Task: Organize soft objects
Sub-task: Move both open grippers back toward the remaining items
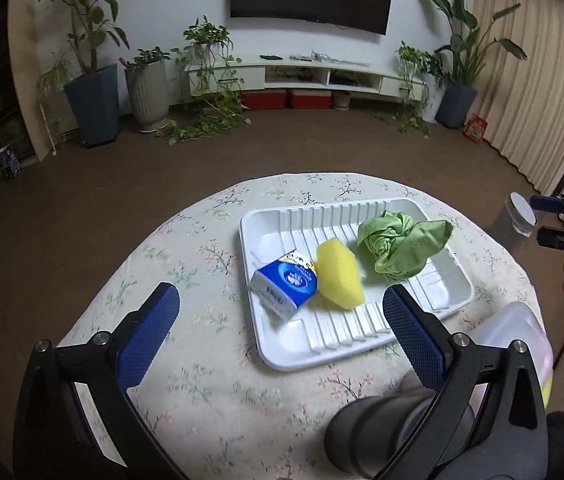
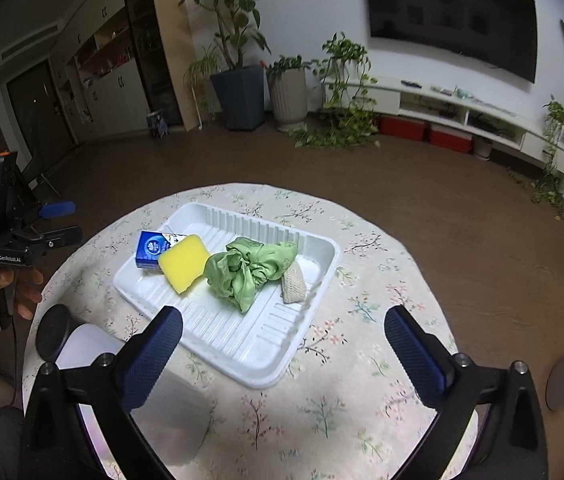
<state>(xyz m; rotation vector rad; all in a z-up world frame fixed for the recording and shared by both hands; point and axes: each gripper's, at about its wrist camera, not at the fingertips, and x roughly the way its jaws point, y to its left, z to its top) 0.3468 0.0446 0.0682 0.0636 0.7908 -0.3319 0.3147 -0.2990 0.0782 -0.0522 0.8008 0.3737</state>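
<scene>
A white ribbed tray [image 1: 442, 304] [image 2: 242, 344] sits on the round floral table. In it lie a blue tissue pack [image 1: 284, 286] [image 2: 151, 249], a yellow sponge [image 1: 340, 276] [image 2: 184, 262], a crumpled green cloth [image 1: 400, 242] [image 2: 248, 270] and a beige knitted pad [image 2: 294, 284], which is hidden in the left wrist view. My left gripper [image 1: 280, 304] [image 2: 60, 222] is open and empty, near the tissue pack side. My right gripper [image 2: 282, 332] [image 1: 542, 220] is open and empty above the tray's near edge.
A translucent plastic box [image 1: 514, 332] [image 2: 130, 392] stands on the table near the tray's corner, with a dark round object [image 1: 378, 432] [image 2: 52, 332] beside it. The table edge drops to brown floor. Plants, a TV and a low cabinet line the far wall.
</scene>
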